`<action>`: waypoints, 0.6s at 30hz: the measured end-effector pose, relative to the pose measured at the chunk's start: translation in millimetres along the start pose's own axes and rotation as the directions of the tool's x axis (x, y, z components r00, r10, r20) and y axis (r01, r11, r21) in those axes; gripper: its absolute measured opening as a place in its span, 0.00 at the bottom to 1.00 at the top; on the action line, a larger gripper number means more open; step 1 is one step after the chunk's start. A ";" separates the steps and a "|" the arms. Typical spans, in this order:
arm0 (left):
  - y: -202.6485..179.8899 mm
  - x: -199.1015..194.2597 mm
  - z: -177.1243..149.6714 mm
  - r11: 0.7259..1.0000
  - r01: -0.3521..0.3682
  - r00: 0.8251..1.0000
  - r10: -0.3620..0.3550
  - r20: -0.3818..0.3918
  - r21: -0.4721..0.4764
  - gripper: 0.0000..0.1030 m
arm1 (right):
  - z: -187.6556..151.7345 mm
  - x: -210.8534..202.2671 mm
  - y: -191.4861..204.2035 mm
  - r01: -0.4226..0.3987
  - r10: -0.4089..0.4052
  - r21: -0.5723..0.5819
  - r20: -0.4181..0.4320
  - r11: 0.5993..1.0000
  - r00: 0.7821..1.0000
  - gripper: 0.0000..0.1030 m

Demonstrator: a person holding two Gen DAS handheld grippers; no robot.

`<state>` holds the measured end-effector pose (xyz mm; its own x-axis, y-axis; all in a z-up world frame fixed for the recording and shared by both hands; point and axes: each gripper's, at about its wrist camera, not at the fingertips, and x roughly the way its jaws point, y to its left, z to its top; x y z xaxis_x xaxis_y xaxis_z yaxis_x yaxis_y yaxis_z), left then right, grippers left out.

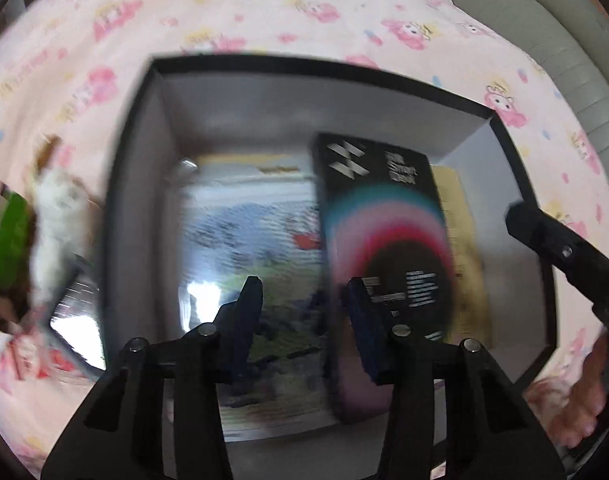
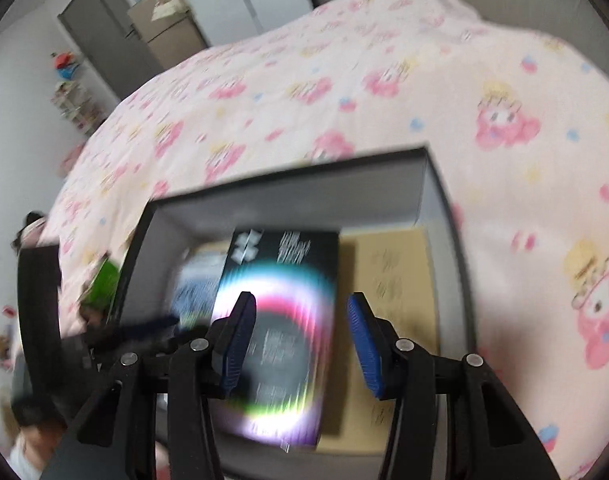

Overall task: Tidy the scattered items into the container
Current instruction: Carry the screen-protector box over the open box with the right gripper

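Note:
A black open box (image 1: 516, 168) with grey inner walls lies on the bed; it also shows in the right wrist view (image 2: 436, 184). Inside lie a black carton with a rainbow arc (image 1: 384, 236) (image 2: 280, 320), a glossy picture book (image 1: 248, 240) (image 2: 196, 288) and a tan flat package (image 1: 460, 216) (image 2: 392, 280). My left gripper (image 1: 304, 312) is open and empty above the box. My right gripper (image 2: 300, 332) is open and empty above the carton. A white plush item (image 1: 58, 224) and a green packet (image 1: 8, 248) (image 2: 102, 280) lie left of the box.
The bed has a pink cartoon-print cover (image 1: 304, 12) (image 2: 384, 80). The right gripper's arm (image 1: 564, 252) crosses the box's right rim in the left wrist view. A grey cabinet and a door (image 2: 104, 40) stand beyond the bed.

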<state>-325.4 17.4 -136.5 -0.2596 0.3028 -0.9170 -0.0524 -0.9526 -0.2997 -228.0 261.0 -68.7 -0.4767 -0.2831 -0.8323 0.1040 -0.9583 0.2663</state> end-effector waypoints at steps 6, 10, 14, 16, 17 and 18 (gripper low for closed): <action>-22.7 -8.2 -7.1 0.999 0.000 0.993 -0.004 0.116 0.034 0.36 | -25.3 6.1 -16.7 0.070 -0.071 -0.019 -0.037 0.997 0.997 0.43; -9.7 -15.8 -5.3 1.000 -0.017 0.987 0.021 0.162 -0.025 0.35 | -21.2 1.5 -23.6 0.033 -0.033 0.022 -0.020 0.999 0.999 0.43; -12.9 -4.6 -0.7 0.996 -0.089 0.991 0.089 0.098 -0.011 0.31 | -17.6 16.4 -19.3 0.064 -0.064 -0.005 -0.050 0.998 0.997 0.43; -17.3 5.6 1.7 0.999 -0.050 0.998 0.050 0.036 0.007 0.31 | -19.3 16.9 -17.0 0.084 -0.085 -0.027 -0.044 0.996 0.995 0.42; -19.8 9.8 1.8 0.999 -0.035 0.999 0.034 0.014 0.013 0.27 | -20.6 16.5 -16.4 0.094 -0.095 -0.034 -0.042 0.995 0.995 0.42; -24.9 15.8 2.3 0.999 -0.005 1.000 0.006 -0.013 0.035 0.27 | -22.1 15.9 -16.9 0.105 -0.107 -0.036 -0.041 0.994 0.993 0.42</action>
<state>-330.5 45.9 -142.9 -0.2477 0.2977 -0.9220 -0.0846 -0.9546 -0.2855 -218.0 271.8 -97.2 -0.4492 -0.1807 -0.8750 0.0844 -0.9835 0.1598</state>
